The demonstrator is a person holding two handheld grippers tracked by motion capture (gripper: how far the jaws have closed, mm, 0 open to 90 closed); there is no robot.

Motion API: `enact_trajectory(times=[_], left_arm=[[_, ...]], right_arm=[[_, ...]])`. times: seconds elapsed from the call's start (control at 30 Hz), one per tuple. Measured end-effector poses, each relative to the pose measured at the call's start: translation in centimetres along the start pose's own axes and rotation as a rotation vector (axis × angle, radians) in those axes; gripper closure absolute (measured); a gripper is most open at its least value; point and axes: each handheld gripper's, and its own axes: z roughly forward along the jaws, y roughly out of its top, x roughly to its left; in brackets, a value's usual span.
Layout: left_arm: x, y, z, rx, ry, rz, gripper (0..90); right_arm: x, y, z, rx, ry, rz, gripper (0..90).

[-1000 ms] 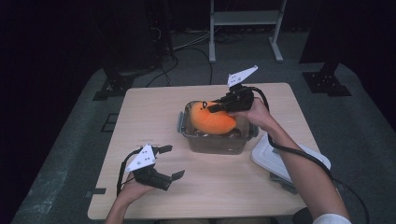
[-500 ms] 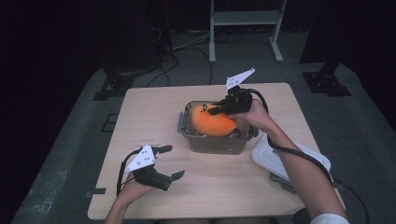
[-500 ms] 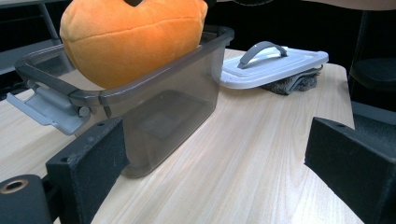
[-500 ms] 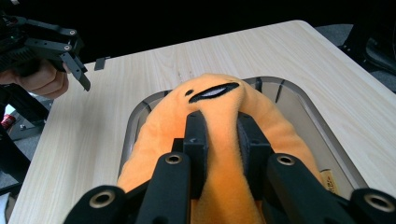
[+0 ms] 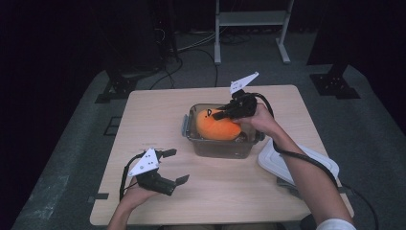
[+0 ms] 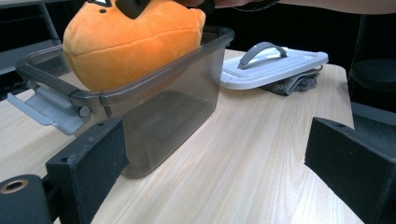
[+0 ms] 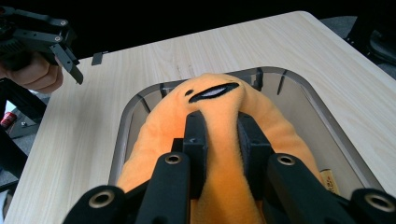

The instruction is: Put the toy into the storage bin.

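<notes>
An orange plush toy (image 5: 218, 128) with a black stitched mouth sits in the mouth of a clear grey plastic box (image 5: 221, 149) in the middle of the table. My right gripper (image 5: 225, 114) is shut on the orange plush toy (image 7: 219, 140), its two black pads pinching a ridge of orange fabric. In the left gripper view the orange plush toy (image 6: 133, 39) bulges above the box rim (image 6: 140, 81). My left gripper (image 5: 173, 166) rests open near the table's front left, nothing between its jaws.
The box's white lid (image 5: 299, 165) with a grey handle lies at the table's right edge, on top of something dark (image 6: 292, 86). A grey latch (image 6: 49, 109) sticks out from the box's end. Bare wood lies between the left gripper and the box.
The right gripper and the plush toy have shifted only slightly over the box. The left gripper has stayed where it was.
</notes>
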Motion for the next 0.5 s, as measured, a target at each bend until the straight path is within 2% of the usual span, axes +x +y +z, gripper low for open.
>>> enact_trajectory(times=[0.5], left_arm=[[0.0,0.02,-0.05,-0.004,0.001,0.0,4.8]], right_arm=[[-0.3,-0.41,0.86,0.038,0.001,0.017,76.3]])
